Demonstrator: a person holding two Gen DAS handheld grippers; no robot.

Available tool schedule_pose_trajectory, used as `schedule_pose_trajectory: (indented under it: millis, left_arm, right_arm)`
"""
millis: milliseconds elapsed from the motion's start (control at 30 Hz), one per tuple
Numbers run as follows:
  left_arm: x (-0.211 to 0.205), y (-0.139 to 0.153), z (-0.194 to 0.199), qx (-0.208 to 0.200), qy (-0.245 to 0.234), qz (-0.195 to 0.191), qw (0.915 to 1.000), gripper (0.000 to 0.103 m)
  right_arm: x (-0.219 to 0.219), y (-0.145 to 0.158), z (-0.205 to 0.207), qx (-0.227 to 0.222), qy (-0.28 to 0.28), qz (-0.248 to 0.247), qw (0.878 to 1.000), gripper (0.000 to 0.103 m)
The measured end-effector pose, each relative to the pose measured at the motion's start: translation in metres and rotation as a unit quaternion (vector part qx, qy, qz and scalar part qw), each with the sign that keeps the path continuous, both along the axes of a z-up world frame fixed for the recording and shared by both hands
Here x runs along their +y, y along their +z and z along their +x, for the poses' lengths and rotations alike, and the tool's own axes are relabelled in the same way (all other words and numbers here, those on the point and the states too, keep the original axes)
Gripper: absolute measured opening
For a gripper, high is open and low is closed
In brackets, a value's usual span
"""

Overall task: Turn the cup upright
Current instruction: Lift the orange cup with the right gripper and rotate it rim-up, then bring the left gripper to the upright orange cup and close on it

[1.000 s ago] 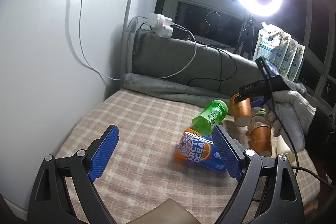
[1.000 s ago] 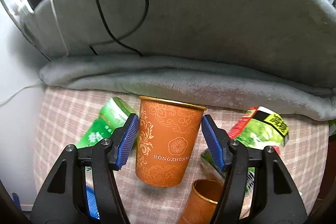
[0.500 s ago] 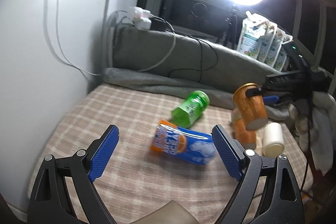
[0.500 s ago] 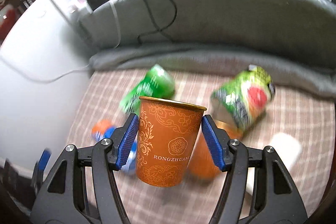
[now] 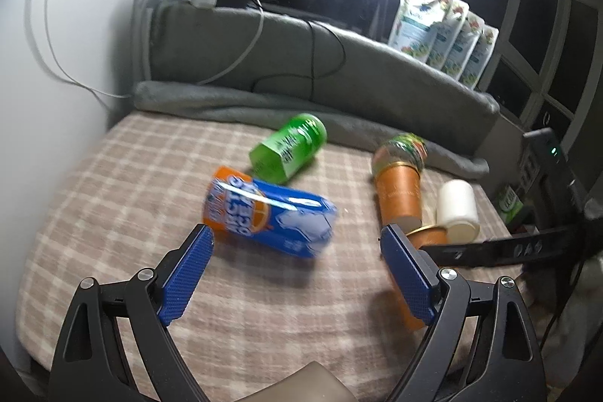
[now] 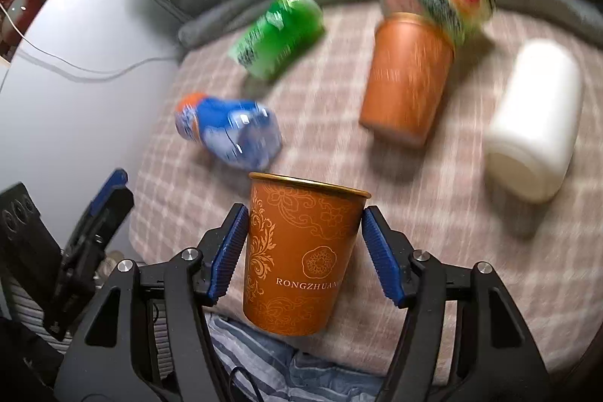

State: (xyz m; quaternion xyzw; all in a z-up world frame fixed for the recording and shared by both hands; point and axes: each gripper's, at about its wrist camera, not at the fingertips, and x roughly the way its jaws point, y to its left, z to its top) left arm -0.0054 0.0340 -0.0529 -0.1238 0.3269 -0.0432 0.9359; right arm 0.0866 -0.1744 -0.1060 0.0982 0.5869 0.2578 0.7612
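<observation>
The right gripper had its blue-padded jaws clenched on an orange paper cup with gold floral print, held rim-up above the near edge of the checked beige bedcover. The left gripper hung with jaws released, holding nothing. On the bedcover lay a blue and orange can, a green can, a second orange cup and a white cylindrical container.
</observation>
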Motion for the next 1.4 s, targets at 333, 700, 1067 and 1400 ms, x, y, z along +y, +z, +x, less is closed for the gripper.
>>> schedule_pose_trajectory:
  millis: [333,700,1067,1400]
  left_arm:
    - [-0.023,-0.01,0.005,0.037,-0.038,-0.002,0.9986,0.09]
    - [-0.039,-0.028,0.026,0.118,-0.097,-0.063,0.9864,0.09]
    - [-0.076,-0.043,0.058,0.181,-0.135,-0.102,0.9688,0.087]
    - [-0.087,-0.058,0.078,0.22,-0.143,-0.097,0.9603,0.079]
  right_arm:
    - [0.004,-0.018,-0.003,-0.011,0.004,-0.019,1.0,0.069]
    - [-0.053,0.016,-0.022,-0.069,-0.057,0.025,0.996,0.08]
    - [-0.125,0.008,-0.04,-0.06,-0.151,0.055,0.985,0.08]
    - [-0.145,-0.003,-0.041,-0.065,-0.171,0.052,0.982,0.08]
